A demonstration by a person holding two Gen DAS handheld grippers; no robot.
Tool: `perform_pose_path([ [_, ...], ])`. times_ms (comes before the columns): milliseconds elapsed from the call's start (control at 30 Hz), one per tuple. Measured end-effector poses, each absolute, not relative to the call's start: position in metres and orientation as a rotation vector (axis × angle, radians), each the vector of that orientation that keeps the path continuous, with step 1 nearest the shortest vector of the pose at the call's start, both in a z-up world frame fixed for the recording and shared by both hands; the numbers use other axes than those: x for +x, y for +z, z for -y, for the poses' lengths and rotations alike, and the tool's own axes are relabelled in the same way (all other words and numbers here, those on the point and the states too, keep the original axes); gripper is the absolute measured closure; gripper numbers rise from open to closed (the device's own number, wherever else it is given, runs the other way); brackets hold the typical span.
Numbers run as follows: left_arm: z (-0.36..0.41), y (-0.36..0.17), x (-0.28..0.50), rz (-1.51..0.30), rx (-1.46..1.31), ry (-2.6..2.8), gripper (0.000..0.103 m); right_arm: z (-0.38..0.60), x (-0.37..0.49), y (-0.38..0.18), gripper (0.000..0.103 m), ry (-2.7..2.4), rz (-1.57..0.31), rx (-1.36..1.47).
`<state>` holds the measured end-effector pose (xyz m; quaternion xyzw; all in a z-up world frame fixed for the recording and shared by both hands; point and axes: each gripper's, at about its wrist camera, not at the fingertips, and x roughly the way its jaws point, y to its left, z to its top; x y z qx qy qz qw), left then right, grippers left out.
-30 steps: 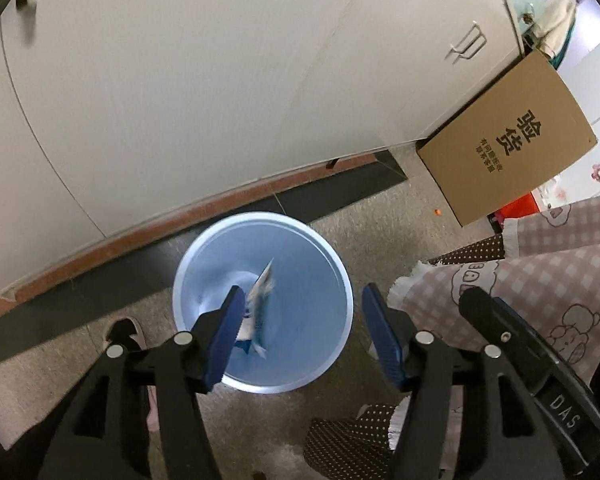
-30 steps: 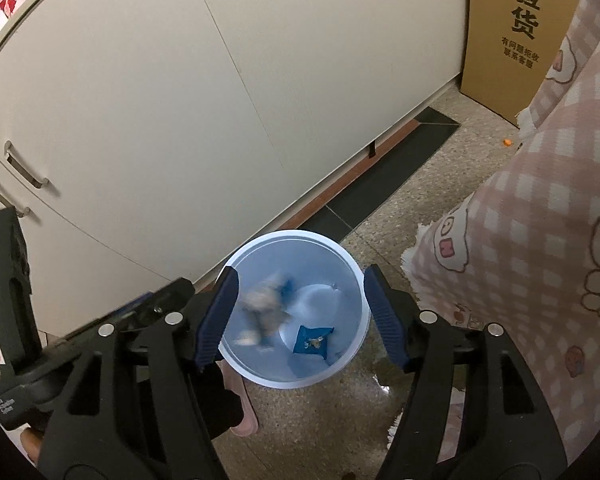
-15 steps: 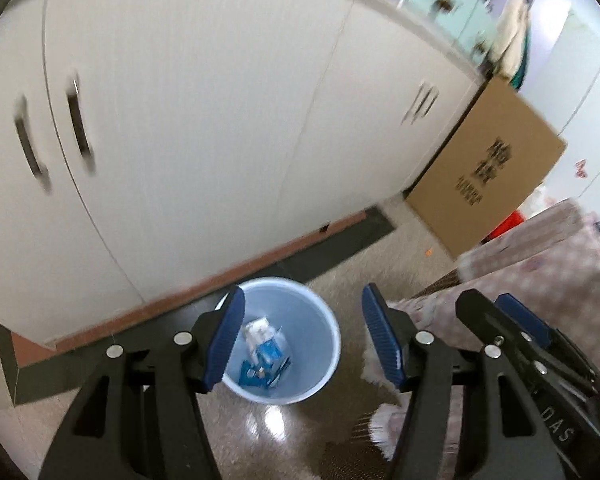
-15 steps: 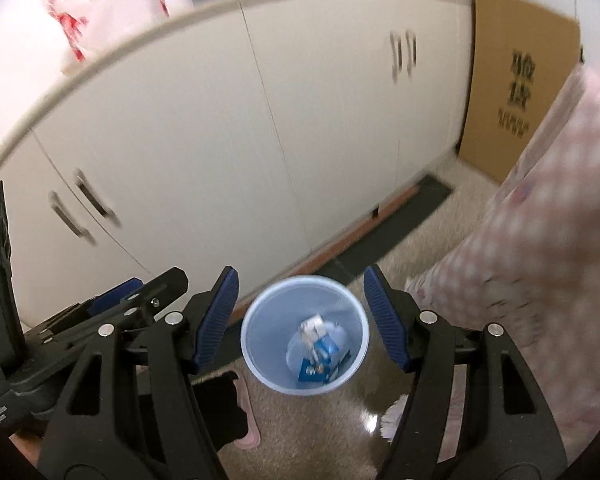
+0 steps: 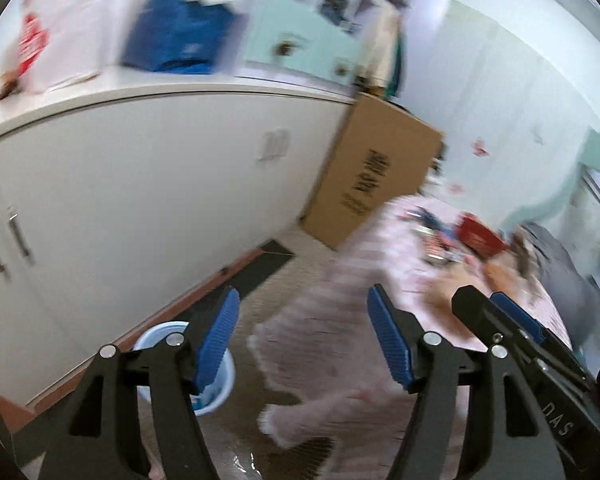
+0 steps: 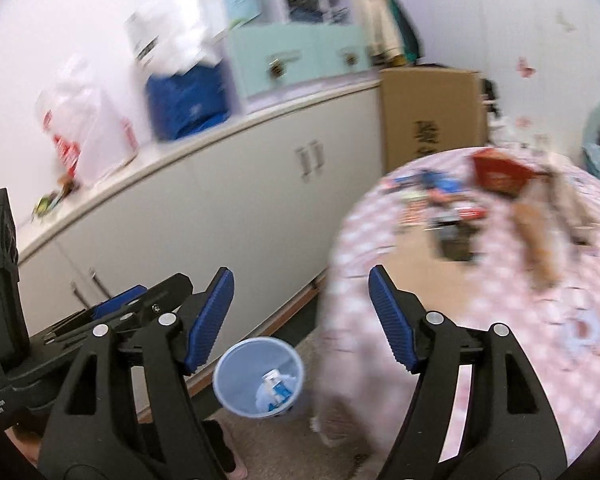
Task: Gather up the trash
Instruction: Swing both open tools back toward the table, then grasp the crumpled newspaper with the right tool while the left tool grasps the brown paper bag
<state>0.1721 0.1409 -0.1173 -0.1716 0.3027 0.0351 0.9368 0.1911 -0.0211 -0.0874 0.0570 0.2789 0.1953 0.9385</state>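
Note:
A light blue bin (image 6: 258, 376) stands on the floor by the white cabinets, with blue and white wrappers (image 6: 275, 390) inside. It shows partly behind my left finger in the left wrist view (image 5: 220, 376). My left gripper (image 5: 304, 340) is open and empty, high above the floor. My right gripper (image 6: 300, 320) is open and empty, also raised. Blurred trash (image 6: 452, 216) and a red box (image 6: 500, 174) lie on the round table with the pink checked cloth (image 6: 500, 344). The trash also shows in the left wrist view (image 5: 440, 236).
White cabinets (image 6: 220, 216) run along the left, with plastic bags (image 6: 84, 128) and a blue bag (image 6: 184, 104) on top. A cardboard box (image 5: 376, 176) leans at the cabinet's end. The table's cloth edge (image 5: 324, 360) hangs down close to the bin.
Both grippers have risen and swung up from over the bin toward the table. The wrappers that were falling now lie in the bin. Both views are blurred by motion.

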Motion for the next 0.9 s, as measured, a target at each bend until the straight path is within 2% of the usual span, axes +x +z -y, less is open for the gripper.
perform_pose_path([
  [300, -0.026, -0.111, 0.211, -0.666, -0.22, -0.107, 0.035, 0.142, 0.188, -0.093, 0.032, 0.17, -0.553, 0.204],
  [567, -0.011, -0.129, 0.246, -0.732, -0.213, -0.072, 0.036, 0.197, 0.206, -0.101, 0.028, 0.082, -0.566, 0.212],
  [600, -0.012, -0.129, 0.248, -0.733, -0.214, -0.074, 0.043, 0.199, 0.209, -0.101, 0.026, 0.078, -0.566, 0.203],
  [633, -0.011, -0.13, 0.25, -0.737, -0.213, -0.08, 0.053, 0.199, 0.215, -0.101, 0.026, 0.072, -0.569, 0.193],
  [667, -0.011, -0.131, 0.252, -0.745, -0.21, -0.086, 0.058, 0.198, 0.218, -0.102, 0.026, 0.072, -0.572, 0.189],
  [733, -0.01, -0.134, 0.26, -0.765, -0.217, -0.098, 0.08, 0.199, 0.23, -0.102, 0.025, 0.073, -0.577, 0.183],
  [767, -0.011, -0.136, 0.263, -0.774, -0.22, -0.102, 0.087, 0.199, 0.235, -0.101, 0.025, 0.072, -0.584, 0.18],
  [800, -0.011, -0.136, 0.265, -0.777, -0.219, -0.108, 0.1, 0.2, 0.243, -0.101, 0.024, 0.081, -0.589, 0.18],
  [900, -0.013, -0.128, 0.262, -0.743, -0.228, -0.105, 0.101, 0.195, 0.263, -0.1, 0.024, 0.087, -0.618, 0.152],
])
